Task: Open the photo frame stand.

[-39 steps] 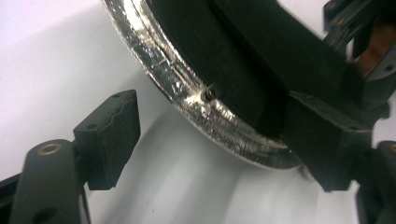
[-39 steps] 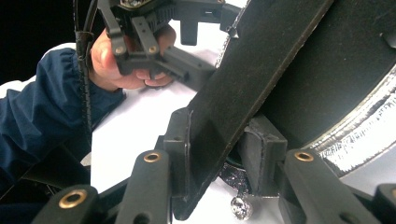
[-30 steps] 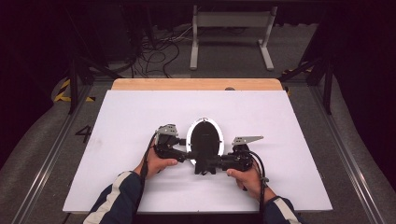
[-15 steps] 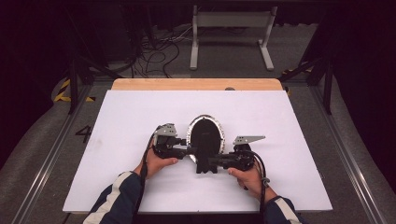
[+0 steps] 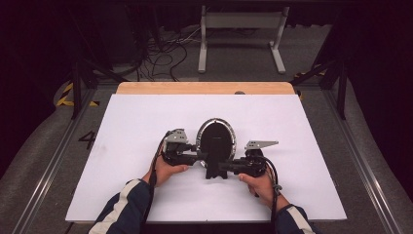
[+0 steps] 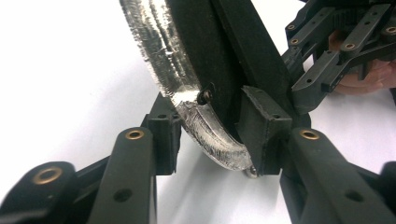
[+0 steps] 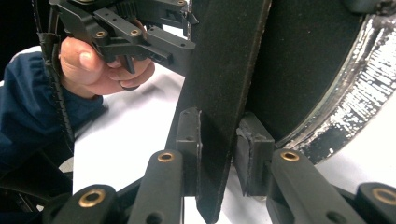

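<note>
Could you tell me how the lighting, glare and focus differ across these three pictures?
High view: the white table is evenly lit, the floor behind falls into darkness, and the oval mirror looks small. Left gripper view: the table is blown out to near-white, glare streaks the mirror's silver rim. Right gripper view: the black stand is soft-focused and the hand is well lit.

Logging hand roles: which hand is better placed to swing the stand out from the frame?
Right. The right gripper, jaws just closed, clamps the black stand; the left gripper, jaws just closing, grips the frame by its silver rim, steadying it.
</note>
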